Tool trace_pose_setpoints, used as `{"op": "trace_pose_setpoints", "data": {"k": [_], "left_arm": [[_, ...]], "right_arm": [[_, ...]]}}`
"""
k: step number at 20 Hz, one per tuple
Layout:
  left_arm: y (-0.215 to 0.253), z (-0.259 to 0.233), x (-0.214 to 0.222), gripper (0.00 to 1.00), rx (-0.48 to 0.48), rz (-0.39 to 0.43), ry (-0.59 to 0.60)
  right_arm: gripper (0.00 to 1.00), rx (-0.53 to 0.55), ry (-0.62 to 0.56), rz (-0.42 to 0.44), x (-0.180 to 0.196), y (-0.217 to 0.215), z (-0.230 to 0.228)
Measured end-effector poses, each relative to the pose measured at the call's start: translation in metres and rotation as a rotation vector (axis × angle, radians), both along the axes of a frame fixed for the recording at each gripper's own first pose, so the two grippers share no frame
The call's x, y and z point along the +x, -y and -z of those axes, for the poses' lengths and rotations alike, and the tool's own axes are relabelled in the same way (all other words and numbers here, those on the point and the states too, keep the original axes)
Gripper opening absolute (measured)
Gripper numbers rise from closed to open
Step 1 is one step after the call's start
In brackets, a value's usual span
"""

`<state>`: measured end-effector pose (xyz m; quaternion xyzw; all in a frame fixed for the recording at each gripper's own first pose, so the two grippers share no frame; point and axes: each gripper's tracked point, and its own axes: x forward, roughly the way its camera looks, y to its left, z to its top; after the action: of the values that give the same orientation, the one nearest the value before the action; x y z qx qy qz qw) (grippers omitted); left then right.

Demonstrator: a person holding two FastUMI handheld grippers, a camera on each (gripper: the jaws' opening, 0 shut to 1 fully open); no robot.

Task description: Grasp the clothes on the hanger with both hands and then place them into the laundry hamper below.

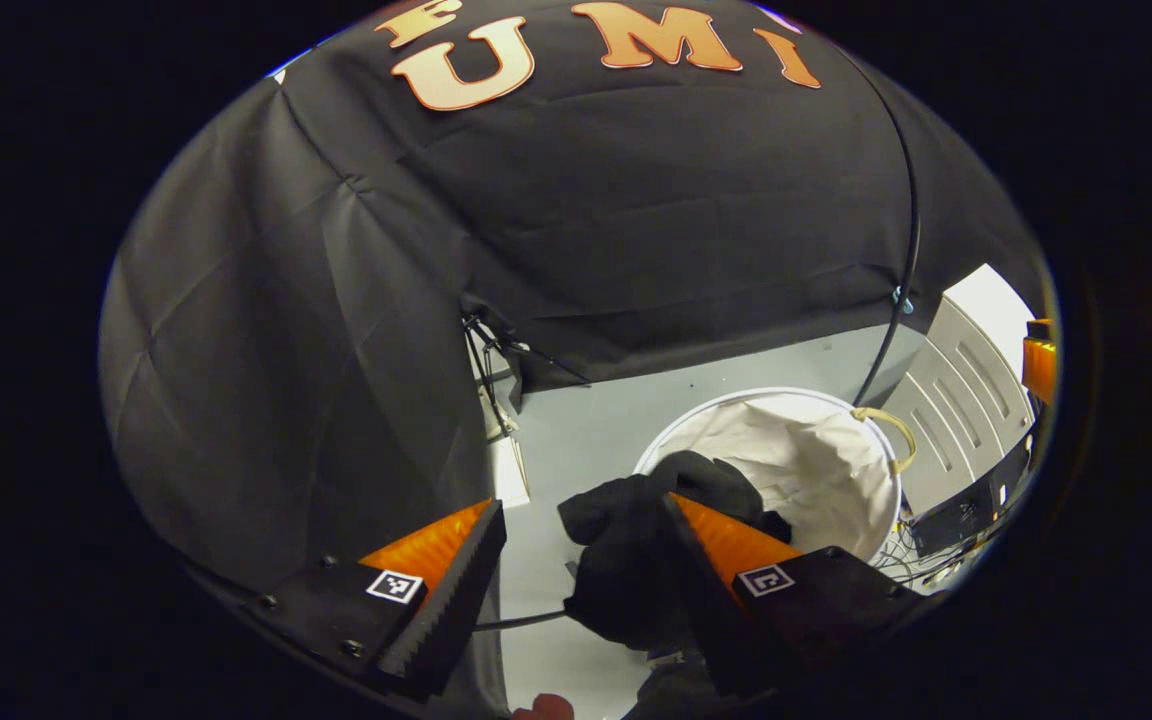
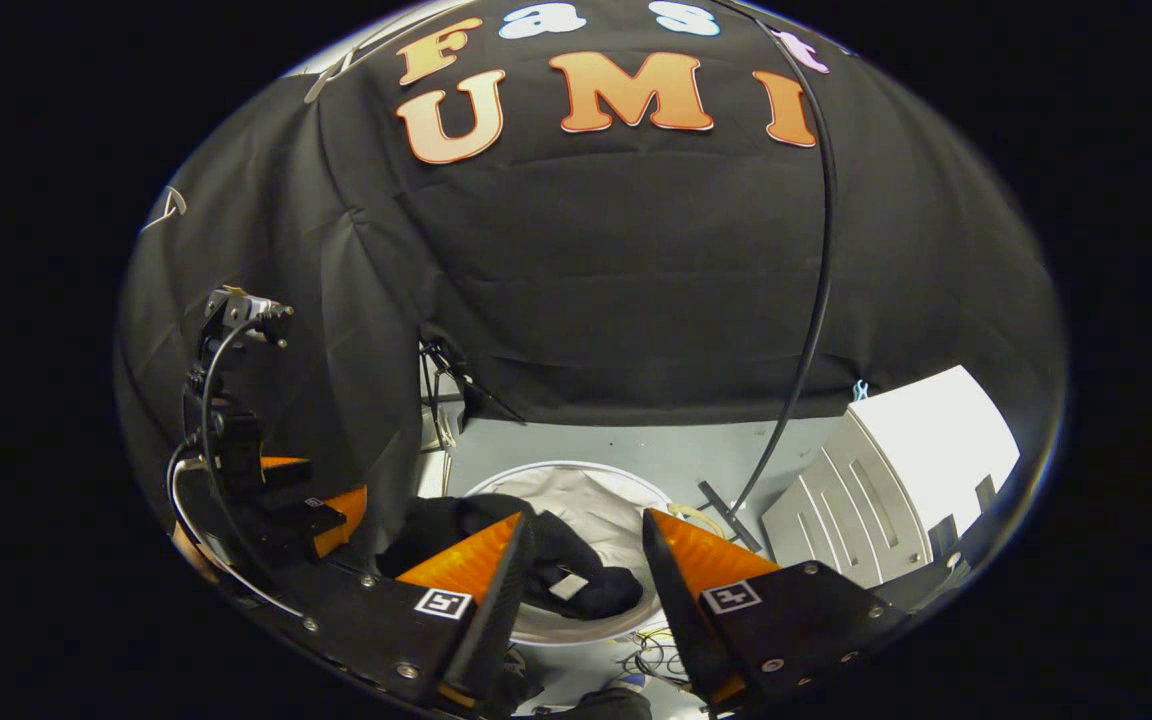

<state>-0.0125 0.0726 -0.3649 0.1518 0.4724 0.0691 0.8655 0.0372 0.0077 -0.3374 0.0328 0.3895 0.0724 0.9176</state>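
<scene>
Left gripper view: the left gripper (image 1: 576,560) looks down toward a grey floor (image 1: 586,440) with its jaws spread wide apart and nothing pressed between them. A crumpled black garment (image 1: 636,560) lies just ahead of the jaws, closer to the right jaw, which overlaps its edge in the picture; whether that jaw touches the cloth cannot be told. The garment is draped over the near rim of a round white fabric laundry hamper (image 1: 816,470), partly inside it and partly hanging outside. The hamper stands on the floor ahead and to the right of the jaws, with a pale looped rope handle (image 1: 891,430) on its far right rim. Further right stands a white slotted panel (image 1: 966,400). A thin black cable (image 1: 911,230) runs down the dark cloth wall (image 1: 356,330) beyond the jaws.

Right gripper view: the right gripper (image 2: 586,570) also has its jaws parted, gripping nothing. The black garment (image 2: 576,575) shows between and behind the jaws, resting over the hamper's near-left rim and down into its white lining (image 2: 596,505). The left gripper (image 2: 311,515) shows further off, beyond the left jaw, with cables running up from it. The white slotted panel (image 2: 866,510) stands to the right of the right jaw.
</scene>
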Motion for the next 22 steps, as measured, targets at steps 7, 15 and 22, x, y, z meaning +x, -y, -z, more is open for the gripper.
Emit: {"op": "trace_pose_setpoints", "data": {"k": [7,15,22], "left_arm": [[-0.002,-0.012,0.010,0.99,-0.047,-0.023,0.031],[0.013,-0.073,0.040,0.99,-0.100,-0.016,0.197],[0.035,-0.155,0.068,0.99,-0.142,0.008,0.373]], "right_arm": [[0.82,0.009,-0.008,0.003,0.000,-0.003,0.001],[0.91,0.038,0.077,0.025,0.013,-0.004,-0.040],[0.91,0.070,0.240,0.057,0.036,0.002,-0.122]]}}
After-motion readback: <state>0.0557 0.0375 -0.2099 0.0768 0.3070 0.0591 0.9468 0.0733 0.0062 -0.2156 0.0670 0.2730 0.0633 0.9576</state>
